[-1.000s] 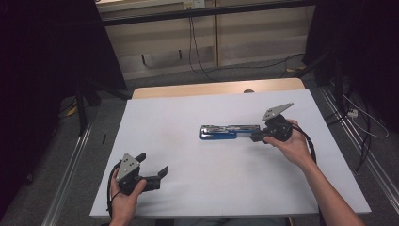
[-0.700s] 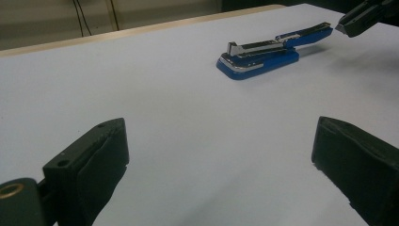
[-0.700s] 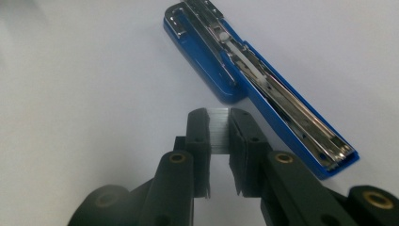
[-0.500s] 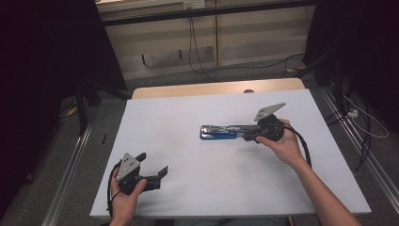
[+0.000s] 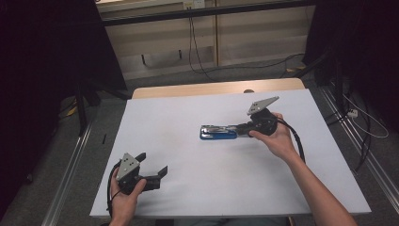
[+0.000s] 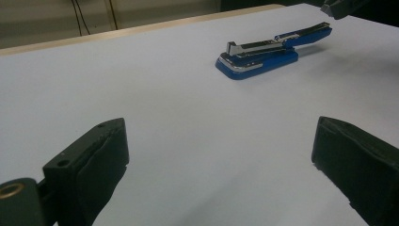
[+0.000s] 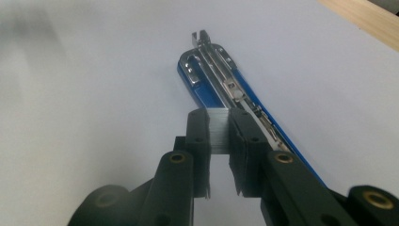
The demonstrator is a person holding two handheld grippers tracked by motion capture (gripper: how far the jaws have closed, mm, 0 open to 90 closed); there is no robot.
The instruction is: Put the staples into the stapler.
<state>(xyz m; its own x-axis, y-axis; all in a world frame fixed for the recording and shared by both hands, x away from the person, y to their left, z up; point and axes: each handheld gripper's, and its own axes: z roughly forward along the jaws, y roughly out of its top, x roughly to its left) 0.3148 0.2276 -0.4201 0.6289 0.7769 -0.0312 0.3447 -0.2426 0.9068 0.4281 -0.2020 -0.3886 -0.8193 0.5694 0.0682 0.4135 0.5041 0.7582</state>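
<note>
Right gripper (image 7: 218, 125) rises from the bottom edge, both black jaws pinched on a small silver block of staples (image 7: 218, 128). Pads press its two sides; the block's ridged top face shows between them. Just beyond and under the jaws lies a blue stapler (image 7: 211, 80), opened, metal staple channel exposed and running away up the frame to a forked metal tip. Its blue base passes beneath the right-hand jaw toward the bottom right corner. The stapler lies on a white table (image 7: 84, 94). A tan wooden edge (image 7: 367, 19) cuts across the top right corner. Whether the staples touch the channel cannot be told.
</note>
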